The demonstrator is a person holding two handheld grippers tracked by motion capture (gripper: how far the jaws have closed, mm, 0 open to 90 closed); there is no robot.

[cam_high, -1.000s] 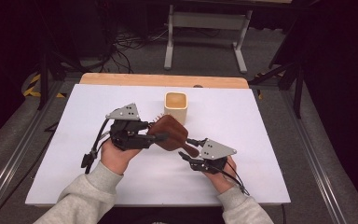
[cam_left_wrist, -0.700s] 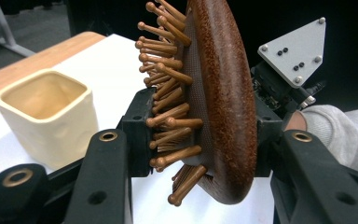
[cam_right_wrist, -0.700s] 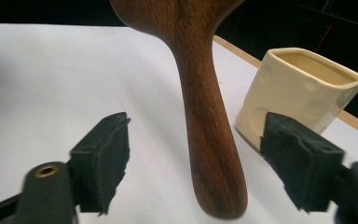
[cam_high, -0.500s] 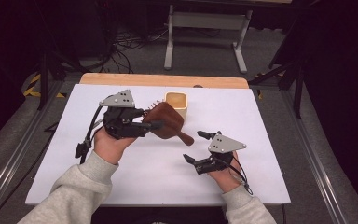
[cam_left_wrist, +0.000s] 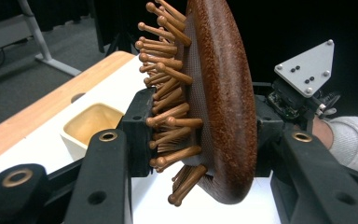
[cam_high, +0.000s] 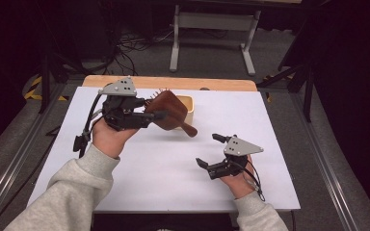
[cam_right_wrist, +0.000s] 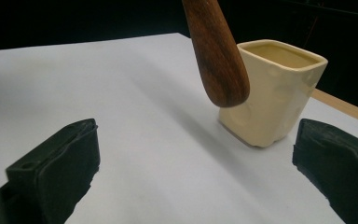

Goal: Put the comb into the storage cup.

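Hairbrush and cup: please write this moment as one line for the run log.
left gripper: shut on hairbrush, lifted beside cup | right gripper: jaws open, holding nothing, above table

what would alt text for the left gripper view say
A brown wooden hairbrush is clamped head-on between the left gripper's two black jaws, its round-tipped wooden bristles pointing left. Behind it a cream square cup stands on the white table, and the right gripper shows at far right.
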